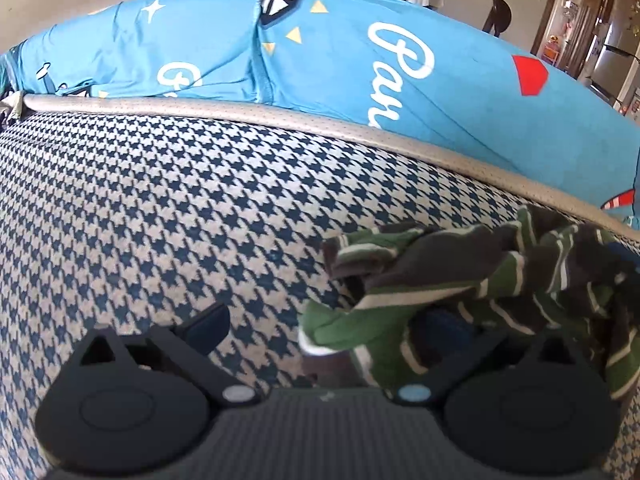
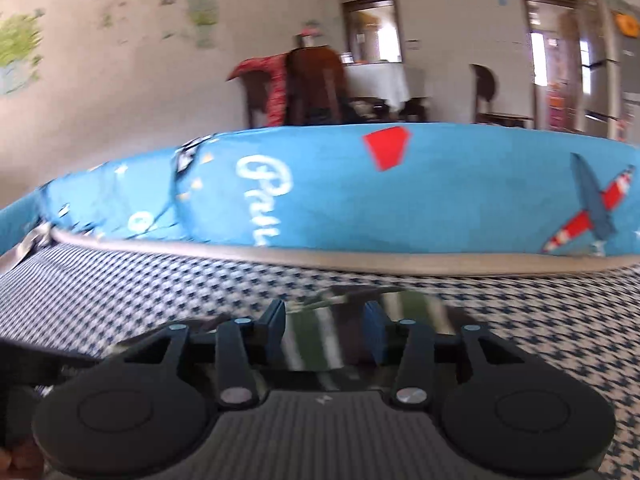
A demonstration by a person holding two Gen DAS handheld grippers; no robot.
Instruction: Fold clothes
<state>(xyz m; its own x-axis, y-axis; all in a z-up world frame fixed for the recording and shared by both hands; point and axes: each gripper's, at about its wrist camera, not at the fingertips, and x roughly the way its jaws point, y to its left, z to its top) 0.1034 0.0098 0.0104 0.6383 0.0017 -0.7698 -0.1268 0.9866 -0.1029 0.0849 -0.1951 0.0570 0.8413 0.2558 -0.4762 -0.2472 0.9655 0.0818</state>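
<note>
We are looking into a lived-in home: a houndstooth couch seat with blue printed cushions, wooden chairs, a white-clothed table and stickers on the wall. A doorway is opening onto further rooms.

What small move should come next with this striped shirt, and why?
Probably spread the striped shirt flat first: it lies crumpled on the houndstooth cushion. The left claw stands wide, one finger under cloth; the right claw straddles it, pads apart.
</note>
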